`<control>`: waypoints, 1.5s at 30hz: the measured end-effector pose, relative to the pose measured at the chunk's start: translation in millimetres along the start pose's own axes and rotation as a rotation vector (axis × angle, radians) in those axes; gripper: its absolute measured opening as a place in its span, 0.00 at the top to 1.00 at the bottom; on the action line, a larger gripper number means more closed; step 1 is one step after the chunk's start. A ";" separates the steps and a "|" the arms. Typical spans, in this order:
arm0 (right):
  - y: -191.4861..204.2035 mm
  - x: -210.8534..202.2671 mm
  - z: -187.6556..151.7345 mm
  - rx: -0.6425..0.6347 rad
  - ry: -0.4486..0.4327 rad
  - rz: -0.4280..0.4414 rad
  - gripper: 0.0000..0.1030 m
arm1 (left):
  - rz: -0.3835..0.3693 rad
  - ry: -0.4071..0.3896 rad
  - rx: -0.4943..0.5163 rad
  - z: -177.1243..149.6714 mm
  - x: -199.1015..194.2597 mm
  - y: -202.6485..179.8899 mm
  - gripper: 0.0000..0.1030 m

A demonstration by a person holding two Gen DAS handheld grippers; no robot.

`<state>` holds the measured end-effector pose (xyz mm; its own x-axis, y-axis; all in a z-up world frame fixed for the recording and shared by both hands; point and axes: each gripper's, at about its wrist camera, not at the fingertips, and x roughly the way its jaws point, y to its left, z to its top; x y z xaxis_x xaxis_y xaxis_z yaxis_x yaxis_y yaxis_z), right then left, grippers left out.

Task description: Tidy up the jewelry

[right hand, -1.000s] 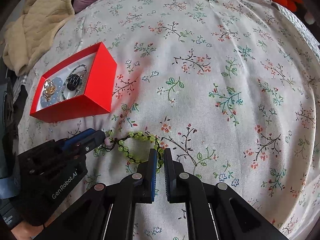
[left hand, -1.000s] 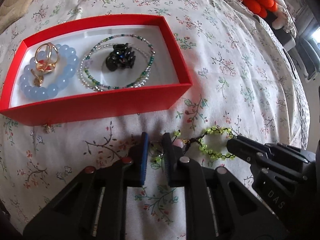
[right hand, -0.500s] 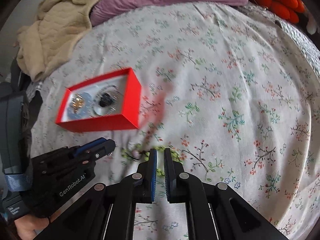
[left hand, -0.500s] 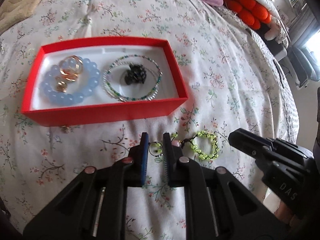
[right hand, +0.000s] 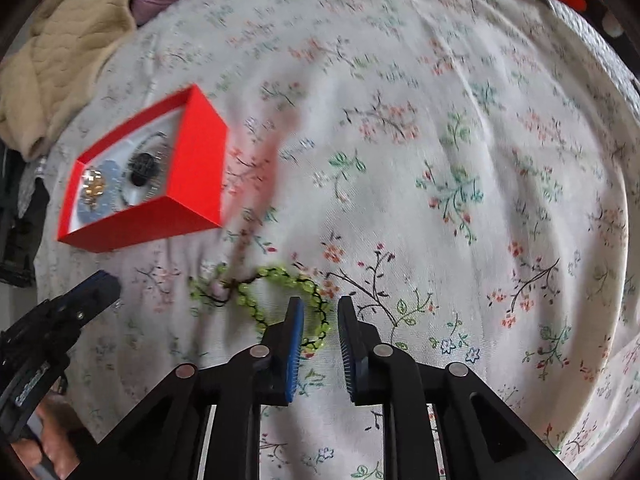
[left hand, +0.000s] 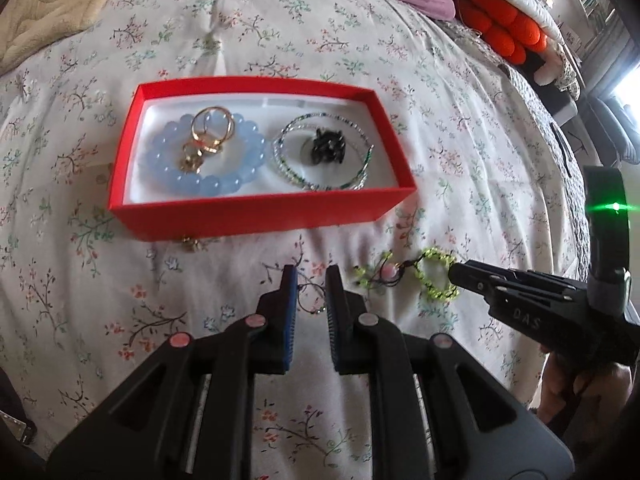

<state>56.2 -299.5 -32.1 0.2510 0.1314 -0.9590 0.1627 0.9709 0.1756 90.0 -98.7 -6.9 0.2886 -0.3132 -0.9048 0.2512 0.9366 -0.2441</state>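
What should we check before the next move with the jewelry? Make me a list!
1. Green bracelet inside the red box: not ok, it lies on the bedspread.
2. Right gripper let go of it: ok, its jaws have just been opening and a bit of the bracelet lies between them, not pressed.
3. Left gripper has the thin hoop: ok, it looks pinched between both pads.
4. Room in the box: ok, bare white floor at its right end.
5. Strays: not ok, a small gold charm lies outside, by the box's front wall.
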 end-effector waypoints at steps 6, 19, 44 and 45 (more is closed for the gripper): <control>10.6 -8.3 -1.5 -0.030 -0.037 0.003 0.33 | -0.005 0.007 0.004 -2.1 -0.4 0.4 0.85; 36.6 23.9 -2.3 -0.191 -0.021 -0.093 0.48 | 0.005 0.020 -0.008 -2.8 4.6 5.0 0.85; 52.9 -68.9 5.5 -0.166 -0.262 0.076 0.90 | -0.048 -0.056 -0.065 17.5 -34.7 29.5 0.85; 56.5 -73.1 6.7 -0.167 -0.272 0.088 0.90 | -0.052 -0.062 -0.073 19.8 -37.3 32.0 0.85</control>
<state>53.4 -255.6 49.4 0.5067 0.1800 -0.8431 -0.0242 0.9806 0.1947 105.6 -60.2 25.9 0.3339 -0.3690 -0.8674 0.2003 0.9269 -0.3173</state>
